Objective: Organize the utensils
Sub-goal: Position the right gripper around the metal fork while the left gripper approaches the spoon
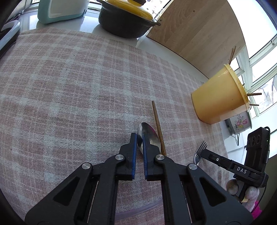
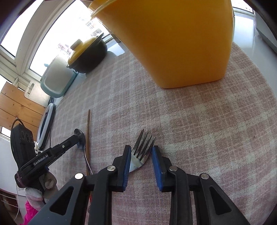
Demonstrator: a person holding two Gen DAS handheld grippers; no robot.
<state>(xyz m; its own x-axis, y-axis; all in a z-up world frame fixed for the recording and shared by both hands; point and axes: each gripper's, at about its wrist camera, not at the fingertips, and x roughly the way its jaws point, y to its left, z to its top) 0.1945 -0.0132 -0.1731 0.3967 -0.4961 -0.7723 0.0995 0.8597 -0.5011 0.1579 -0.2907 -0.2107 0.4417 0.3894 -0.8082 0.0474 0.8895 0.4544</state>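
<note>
A metal spoon (image 1: 150, 136) lies on the plaid cloth beside a wooden chopstick (image 1: 158, 127). My left gripper (image 1: 139, 138) has its narrow-gapped jaws around the spoon's bowl edge, low at the cloth. A metal fork (image 2: 142, 148) lies on the cloth with its tines pointing away. My right gripper (image 2: 140, 152) is open, its fingers on either side of the fork's neck. A yellow utensil holder (image 1: 219, 97) stands at the right with chopsticks in it; it looms just beyond the fork in the right wrist view (image 2: 178, 43).
A black pot with a yellow lid (image 1: 128, 19) and a teal and white appliance (image 1: 60, 10) stand at the back. A wooden board (image 1: 195, 29) leans behind the holder. A grey device (image 1: 8, 34) lies at the cloth's left edge.
</note>
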